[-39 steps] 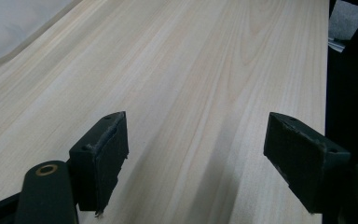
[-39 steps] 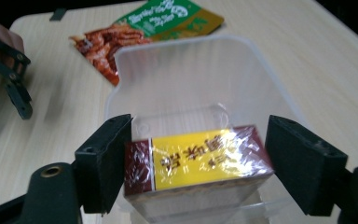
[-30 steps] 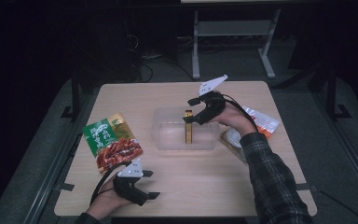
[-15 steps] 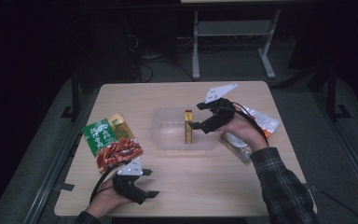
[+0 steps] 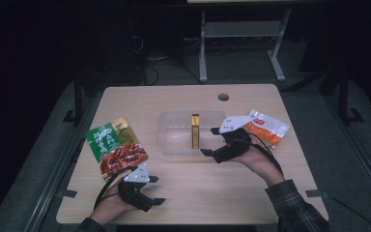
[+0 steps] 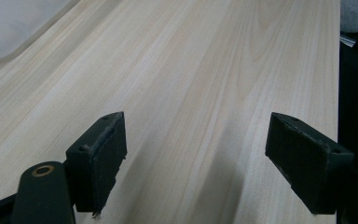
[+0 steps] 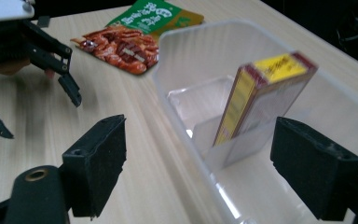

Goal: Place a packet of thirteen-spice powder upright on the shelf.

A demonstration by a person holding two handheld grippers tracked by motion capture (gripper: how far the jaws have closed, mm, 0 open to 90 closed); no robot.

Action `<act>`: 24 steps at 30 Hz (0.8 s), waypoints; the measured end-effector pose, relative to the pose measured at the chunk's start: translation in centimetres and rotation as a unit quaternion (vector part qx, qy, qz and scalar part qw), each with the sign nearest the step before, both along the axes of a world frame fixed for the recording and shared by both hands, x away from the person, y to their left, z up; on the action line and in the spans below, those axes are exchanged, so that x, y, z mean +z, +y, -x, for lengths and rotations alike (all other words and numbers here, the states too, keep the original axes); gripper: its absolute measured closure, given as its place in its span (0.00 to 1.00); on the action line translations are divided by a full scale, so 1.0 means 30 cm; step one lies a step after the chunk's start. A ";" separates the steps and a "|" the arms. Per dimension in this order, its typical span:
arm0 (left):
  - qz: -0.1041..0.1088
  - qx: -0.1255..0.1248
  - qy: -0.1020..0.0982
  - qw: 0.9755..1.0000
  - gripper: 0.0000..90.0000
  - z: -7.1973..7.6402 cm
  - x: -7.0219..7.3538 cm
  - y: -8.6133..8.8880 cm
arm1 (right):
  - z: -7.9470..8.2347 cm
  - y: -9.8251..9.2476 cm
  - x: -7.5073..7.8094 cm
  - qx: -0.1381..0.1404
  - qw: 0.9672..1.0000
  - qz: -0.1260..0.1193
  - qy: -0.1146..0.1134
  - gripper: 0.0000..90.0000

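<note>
Right tongs (image 5: 211, 152) gaping, empty, beside clear tub (image 5: 169, 140) holding one upright yellow box (image 5: 194, 131); left tongs (image 5: 155, 189) wide, idle on bench (image 5: 183, 99) (two snack packets apparently still unpacked).

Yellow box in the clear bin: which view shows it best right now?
The right gripper view: the yellow box stands upright and close inside the clear bin, between the open right gripper's jaws. The high view shows the same box small and edge-on. The left gripper view looks along bare table.
</note>
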State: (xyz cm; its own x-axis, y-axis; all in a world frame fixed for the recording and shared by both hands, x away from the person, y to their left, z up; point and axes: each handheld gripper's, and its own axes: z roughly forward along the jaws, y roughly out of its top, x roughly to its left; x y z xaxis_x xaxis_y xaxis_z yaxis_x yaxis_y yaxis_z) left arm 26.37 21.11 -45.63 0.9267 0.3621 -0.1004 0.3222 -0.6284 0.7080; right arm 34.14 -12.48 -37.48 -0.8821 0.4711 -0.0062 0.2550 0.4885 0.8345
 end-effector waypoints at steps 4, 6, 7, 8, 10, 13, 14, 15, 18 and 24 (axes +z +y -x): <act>-0.001 0.000 -0.003 1.000 0.22 0.000 0.000 0.001 | 0.045 -0.013 -0.041 -0.008 1.000 -0.008 0.010 0.20; 0.000 0.001 -0.002 1.000 0.23 0.000 -0.002 0.000 | 0.054 -0.015 -0.051 -0.010 1.000 -0.004 0.011 0.20; -0.001 0.002 -0.002 1.000 0.23 0.000 -0.002 -0.001 | 0.069 -0.019 -0.063 -0.013 1.000 -0.001 0.009 0.21; -0.002 0.000 -0.003 1.000 0.23 0.002 -0.001 -0.002 | 0.086 -0.025 -0.077 -0.014 1.000 0.002 0.017 0.21; -0.004 0.000 -0.004 1.000 0.23 0.003 0.001 -0.002 | 0.097 -0.028 -0.083 -0.017 1.000 0.005 0.015 0.21; -0.002 0.006 0.000 1.000 0.23 0.003 0.002 -0.001 | 0.139 -0.048 -0.117 -0.027 0.999 0.004 0.023 0.21; -0.002 0.009 0.001 1.000 0.24 0.001 0.003 0.001 | 0.148 -0.051 -0.124 -0.028 0.999 0.004 0.025 0.21; -0.002 0.016 0.002 1.000 0.24 -0.001 0.004 0.002 | 0.158 -0.054 -0.134 -0.028 0.999 0.004 0.028 0.21; 0.000 0.028 -0.003 1.000 0.24 -0.009 0.011 0.009 | 0.183 -0.065 -0.161 -0.032 0.999 0.010 0.033 0.20; -0.002 0.049 -0.007 0.999 0.27 -0.032 0.023 0.028 | 0.221 -0.105 -0.200 -0.059 0.997 0.005 0.047 0.19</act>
